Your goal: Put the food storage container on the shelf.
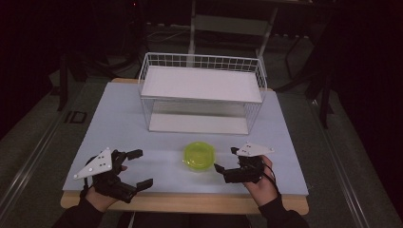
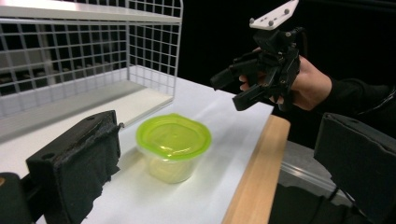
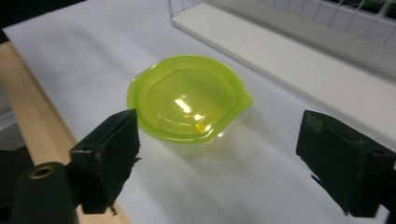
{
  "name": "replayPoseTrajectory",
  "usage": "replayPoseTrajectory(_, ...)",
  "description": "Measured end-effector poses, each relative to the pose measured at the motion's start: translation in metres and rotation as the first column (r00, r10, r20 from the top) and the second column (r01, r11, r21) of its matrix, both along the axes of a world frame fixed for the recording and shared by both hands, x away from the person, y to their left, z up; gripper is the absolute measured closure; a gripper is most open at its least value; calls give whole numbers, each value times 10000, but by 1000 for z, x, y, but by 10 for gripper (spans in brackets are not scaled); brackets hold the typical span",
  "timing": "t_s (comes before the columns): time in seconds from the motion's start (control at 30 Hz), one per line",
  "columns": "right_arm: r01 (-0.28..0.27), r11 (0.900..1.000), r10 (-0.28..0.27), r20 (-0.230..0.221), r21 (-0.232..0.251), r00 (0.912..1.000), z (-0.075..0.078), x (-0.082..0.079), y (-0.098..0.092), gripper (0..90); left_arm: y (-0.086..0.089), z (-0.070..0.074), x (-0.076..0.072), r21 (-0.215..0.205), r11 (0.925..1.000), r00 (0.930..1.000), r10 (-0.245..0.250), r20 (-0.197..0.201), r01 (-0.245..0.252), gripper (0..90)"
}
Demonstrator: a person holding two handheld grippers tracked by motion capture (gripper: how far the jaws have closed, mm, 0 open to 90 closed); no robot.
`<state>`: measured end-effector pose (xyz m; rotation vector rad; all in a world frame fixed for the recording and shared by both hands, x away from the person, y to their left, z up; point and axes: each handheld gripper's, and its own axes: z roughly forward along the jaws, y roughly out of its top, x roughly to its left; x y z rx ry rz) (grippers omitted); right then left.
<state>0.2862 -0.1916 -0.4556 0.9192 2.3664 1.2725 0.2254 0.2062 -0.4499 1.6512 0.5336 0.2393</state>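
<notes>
Seen from the high view, a lidded container (image 1: 199,155) with a yellow-green lid is sitting on the pale table (image 1: 119,118), near its front edge and just in front of a white wire rack (image 1: 201,93) whose two shelves are standing bare; the left gripper (image 1: 140,167) is resting well to the container's left with its jaws spread wide and nothing between them, while the right gripper (image 1: 226,159) is hanging just to the container's right, jaws parted and clear of it, each tool being held by a dark-sleeved hand coming in over the wooden table edge (image 1: 190,202). In the left gripper view, the container (image 2: 173,146) is standing between the camera's own two wide-set black jaws but farther off and touching neither, the wire rack (image 2: 88,56) is rising at the left, and beyond the container the right gripper (image 2: 233,88) is hovering above the table edge (image 2: 259,172) with its jaws apart and empty, the hand (image 2: 306,84) wrapping its body. In the right gripper view, the container (image 3: 189,105) is lying ahead and between the two open jaws, the left pad overlapping the lid's rim in the picture, though whether it is touching cannot be told, with the rack's lower shelf (image 3: 299,60) running across behind
</notes>
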Motion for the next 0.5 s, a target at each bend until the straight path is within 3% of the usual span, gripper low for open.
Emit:
replayPoseTrajectory(0.1,-42,9998,40,109,215,9999,5,-3,0,140,-6,6,4,361,9993,10000,-13,97,10,13)
replayPoseTrajectory(0.13,-84,10000,86,479,-31,9988,10,-6,1,158,-8,7,5,412,9992,9999,2,106,-6,13)
replayPoseTrajectory(0.27,-284,9992,306,828,-281,9961,16,-8,0,184,-18,17,15,669,9978,10000,-20,7,20,13)
replayPoseTrajectory(0.37,-554,9967,624,1238,-590,9903,26,-7,-1,174,-24,25,23,624,9981,9999,15,-109,-8,13)
replayPoseTrajectory(0.5,-545,9975,590,1096,-441,9922,33,-4,-1,165,-33,34,33,791,9969,9999,-28,-156,40,40)
